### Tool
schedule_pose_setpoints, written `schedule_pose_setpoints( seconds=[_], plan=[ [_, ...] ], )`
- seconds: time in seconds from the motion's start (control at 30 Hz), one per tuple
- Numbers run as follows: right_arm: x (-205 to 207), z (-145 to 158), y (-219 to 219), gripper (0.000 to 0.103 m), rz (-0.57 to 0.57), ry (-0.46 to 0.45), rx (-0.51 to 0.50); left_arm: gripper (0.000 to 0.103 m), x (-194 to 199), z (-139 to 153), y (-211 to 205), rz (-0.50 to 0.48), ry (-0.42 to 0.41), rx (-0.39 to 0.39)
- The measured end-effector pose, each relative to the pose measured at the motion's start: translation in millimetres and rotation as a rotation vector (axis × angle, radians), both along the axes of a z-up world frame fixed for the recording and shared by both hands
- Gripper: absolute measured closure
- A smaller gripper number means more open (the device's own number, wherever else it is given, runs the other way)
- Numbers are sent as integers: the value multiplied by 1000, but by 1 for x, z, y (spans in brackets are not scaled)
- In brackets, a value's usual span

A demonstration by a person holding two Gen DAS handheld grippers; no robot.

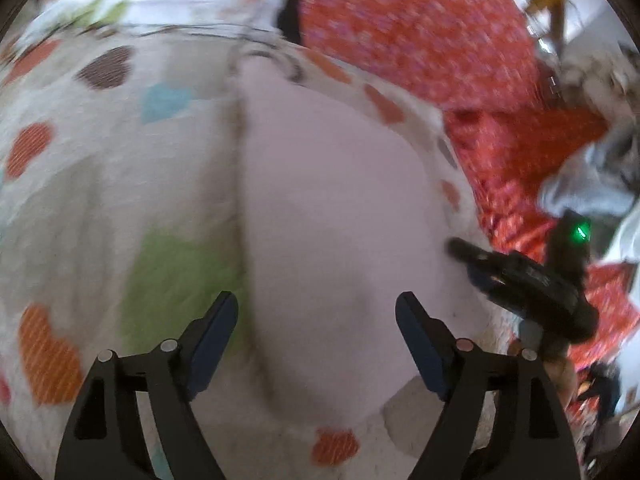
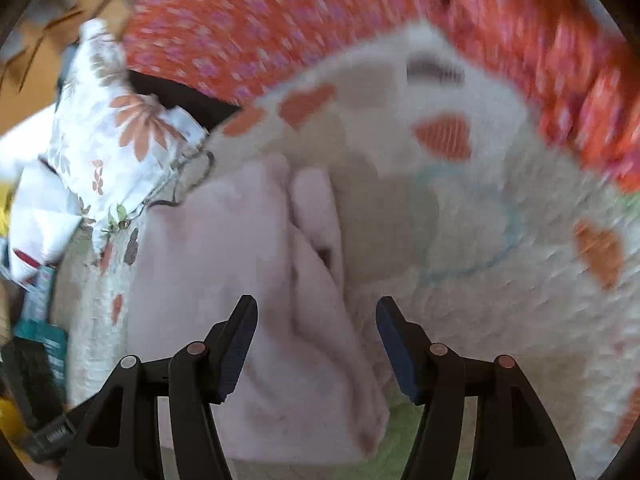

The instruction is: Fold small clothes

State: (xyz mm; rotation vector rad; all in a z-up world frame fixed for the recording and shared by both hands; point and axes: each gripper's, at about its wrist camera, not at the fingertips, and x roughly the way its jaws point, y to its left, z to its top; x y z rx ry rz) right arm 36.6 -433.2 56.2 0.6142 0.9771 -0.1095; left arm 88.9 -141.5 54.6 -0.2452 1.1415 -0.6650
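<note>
A pale pink garment (image 1: 328, 208) lies flat on a white bedspread with coloured hearts (image 1: 100, 168). My left gripper (image 1: 316, 320) is open and empty, hovering just above the garment's near part. My right gripper (image 1: 516, 276) shows at the garment's right edge in the left wrist view. In the right wrist view the same pink garment (image 2: 224, 280) lies folded with creases, and my right gripper (image 2: 316, 320) is open and empty over its right edge. Both views are blurred.
A red patterned cloth (image 1: 420, 28) lies behind and right of the bedspread; it also shows in the right wrist view (image 2: 280, 20). A white floral cloth (image 2: 120, 132) lies at the left. Grey clothing (image 1: 592, 176) sits at the far right.
</note>
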Motion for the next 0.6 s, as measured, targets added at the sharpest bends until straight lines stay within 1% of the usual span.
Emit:
schedule_pose_setpoints(
  seconds=[0.03,0.1,0.13,0.17,0.2,0.23,0.27,0.3,0.33,0.37,0.4,0.43,0.47,0.5,0.53,0.57,0.6],
  plan=[
    [4,-8,-3,36,10,13,33,23,1,-3,-8,-18,0,20],
    [13,-24,-6,36,33,25,88,24,3,-13,-21,-35,33,69],
    [15,-29,-4,35,34,20,110,39,3,-15,-23,-31,39,94],
    [16,-30,-2,42,21,11,119,51,3,-13,-23,-28,29,116],
    [17,-29,0,56,26,5,135,57,4,-9,-22,-31,29,114],
    [17,-29,2,73,45,-7,191,64,4,-4,-18,-27,32,99],
    [16,-28,3,73,49,-6,254,65,5,5,-12,-22,36,73],
    [11,-24,4,73,28,-24,273,65,5,10,-8,-18,30,66],
    [6,-17,6,73,26,-42,268,63,5,14,-5,-16,22,66],
    [3,-14,9,72,22,-40,252,58,4,16,-3,-14,16,77],
    [2,-16,12,70,9,-8,219,56,4,15,-1,-4,16,102],
    [0,-19,13,62,-11,20,191,53,4,12,0,5,15,131],
    [-1,-21,12,51,-36,42,168,49,2,7,1,5,15,165],
    [-5,-23,10,50,-62,51,159,46,1,6,3,5,11,170],
    [-9,-23,8,50,-85,43,179,44,-1,7,5,7,2,173],
    [-14,-20,7,49,-110,38,182,42,-4,10,8,10,-15,178],
    [-18,-15,8,49,-127,28,161,42,-7,15,10,11,-43,184]
  ],
)
